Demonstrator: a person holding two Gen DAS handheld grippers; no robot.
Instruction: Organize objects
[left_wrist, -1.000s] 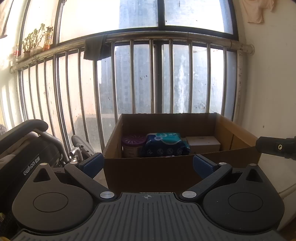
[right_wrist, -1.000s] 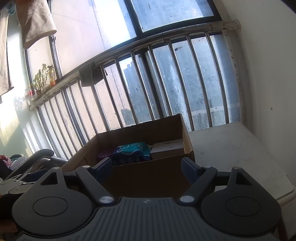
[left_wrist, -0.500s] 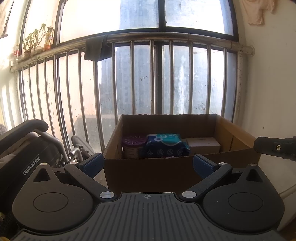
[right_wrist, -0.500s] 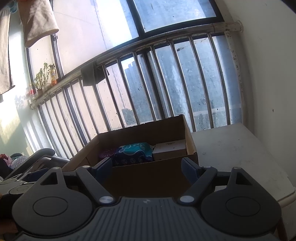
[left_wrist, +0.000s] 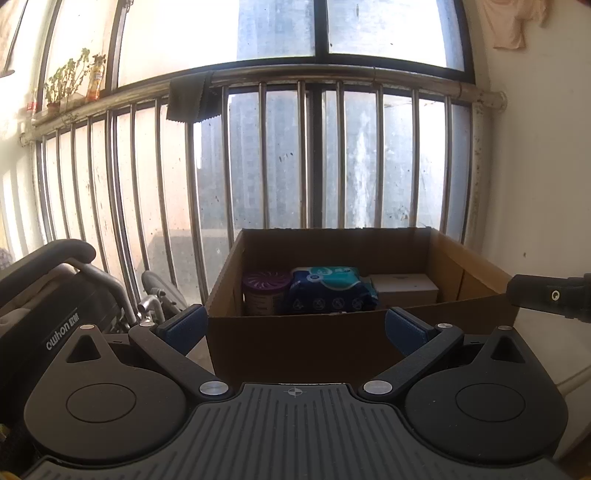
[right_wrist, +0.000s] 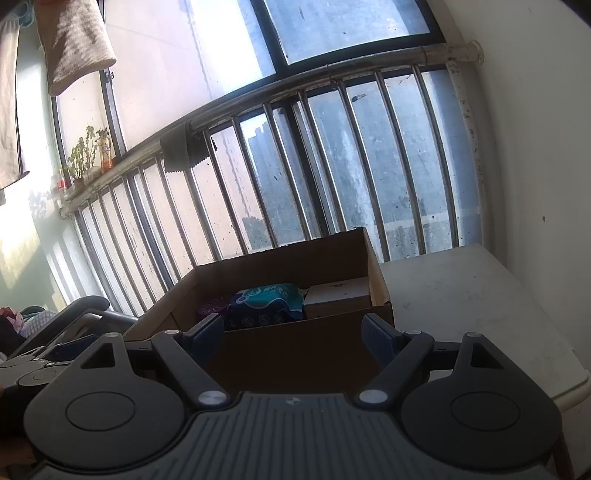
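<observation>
Ahead of both grippers: cardboard box (left_wrist: 295, 347), open-topped, its long axis across the view, front wall close before the fingertips.
Table (right_wrist: 461, 295): white, under the box, bare to the right gripper's right.
Tissue pack (left_wrist: 328, 291): blue, middle of the box.
Small carton (left_wrist: 402, 288): right of the pack, touching or just beside it.
Purple-lidded tub (left_wrist: 264, 291): left of the pack.
Left gripper (left_wrist: 295, 325): jaws spread wide, nothing between them, squarely facing the box.
Right gripper (right_wrist: 293, 336): released, empty, facing the box's right half; probably nearer the carton.
</observation>
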